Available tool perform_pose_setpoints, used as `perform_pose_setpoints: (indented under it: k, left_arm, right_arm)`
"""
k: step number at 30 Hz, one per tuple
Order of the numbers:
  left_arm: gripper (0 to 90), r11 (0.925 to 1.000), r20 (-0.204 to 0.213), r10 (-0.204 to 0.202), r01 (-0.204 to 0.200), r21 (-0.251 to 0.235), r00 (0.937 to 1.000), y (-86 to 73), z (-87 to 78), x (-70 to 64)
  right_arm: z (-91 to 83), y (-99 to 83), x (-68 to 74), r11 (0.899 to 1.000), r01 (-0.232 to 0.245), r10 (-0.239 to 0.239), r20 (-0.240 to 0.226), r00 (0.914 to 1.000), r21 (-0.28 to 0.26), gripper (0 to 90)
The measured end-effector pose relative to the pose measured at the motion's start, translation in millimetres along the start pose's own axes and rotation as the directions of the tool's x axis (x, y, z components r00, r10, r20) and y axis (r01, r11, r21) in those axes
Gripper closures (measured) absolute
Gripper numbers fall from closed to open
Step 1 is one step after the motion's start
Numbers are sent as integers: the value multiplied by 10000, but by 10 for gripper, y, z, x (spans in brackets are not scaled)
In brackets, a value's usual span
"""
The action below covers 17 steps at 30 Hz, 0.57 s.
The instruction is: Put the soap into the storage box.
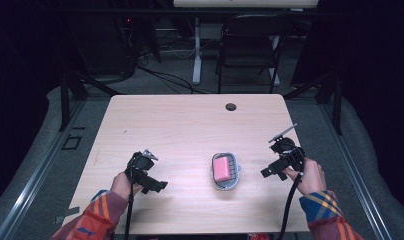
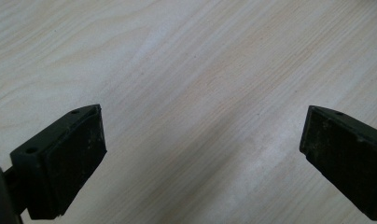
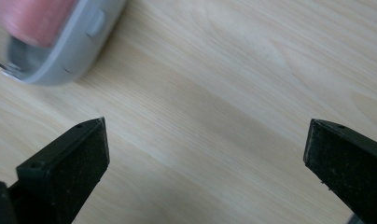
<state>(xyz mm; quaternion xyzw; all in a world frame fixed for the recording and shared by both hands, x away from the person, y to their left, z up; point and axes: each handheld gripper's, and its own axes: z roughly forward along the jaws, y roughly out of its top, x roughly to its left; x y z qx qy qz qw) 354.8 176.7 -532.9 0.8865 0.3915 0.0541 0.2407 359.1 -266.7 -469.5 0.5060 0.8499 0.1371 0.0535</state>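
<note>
Now a grey tray (image 1: pixel 225 171) with a pink block (image 1: pixel 221 169) inside it sits on the light wooden table (image 1: pixel 190 125), near the middle of its near half. The left gripper (image 1: pixel 157 186) is at the near left, well apart from the tray, with its jaws wide open over bare wood and nothing between them. The right gripper (image 1: pixel 266 172) is to the right of the tray, near it but not touching, also wide open and holding nothing.
</note>
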Motion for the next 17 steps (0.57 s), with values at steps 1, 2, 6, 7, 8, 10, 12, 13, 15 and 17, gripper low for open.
perform_pose_setpoints:
  k: [1, 2, 6, 7, 8, 10, 12, 13, 15, 17]
  left_arm:
    - [2, 10000, -8, 26, -26, -2, 10000, 0, 0, -3]
    - [2, 10000, -25, 20, -21, -21, 10000, 1, 3, -7]
    - [2, 9999, 16, 102, -102, 14, 9999, 5, 5, -12]
    - [2, 9999, 2, 166, -166, 12, 9999, 6, 1, -15]
    - [2, 9998, 5, 179, -179, 0, 9998, 6, 0, -16]
    - [2, 9998, 23, 222, -222, -11, 9998, 8, -2, -19]
    - [2, 9996, 33, 276, -276, -6, 9996, 12, 2, -23]
    - [2, 9996, 33, 276, -276, -6, 9996, 12, 2, -23]
    - [2, 9993, 43, 380, -380, 48, 9993, 16, 12, -33]
    - [2, 9990, 50, 432, -432, 89, 9991, 17, 17, -37]
  right_arm:
    - [13, -51, -18, 9999, 115, -115, 159, 9998, -10, 0]
    - [33, -106, -31, 9999, 88, -87, 146, 9999, -63, 0]
    - [146, -313, -73, 9988, -18, 25, 143, 9999, -491, 0]
    - [164, -352, -89, 9991, 201, -191, 247, 9995, -373, 0]
    - [218, -405, -85, 9985, 35, -25, 178, 9998, -554, 0]
    - [262, -439, -109, 9997, 209, -207, 124, 9997, -135, 0]
    - [289, -453, -141, 9984, 503, -509, 198, 9985, 272, 0]
    - [289, -453, -141, 9984, 503, -509, 198, 9985, 272, 0]
    - [347, -466, -121, 9994, 357, -357, -185, 9992, 1, 0]
    - [376, -459, -82, 9977, 678, -682, -658, 9955, -97, 0]
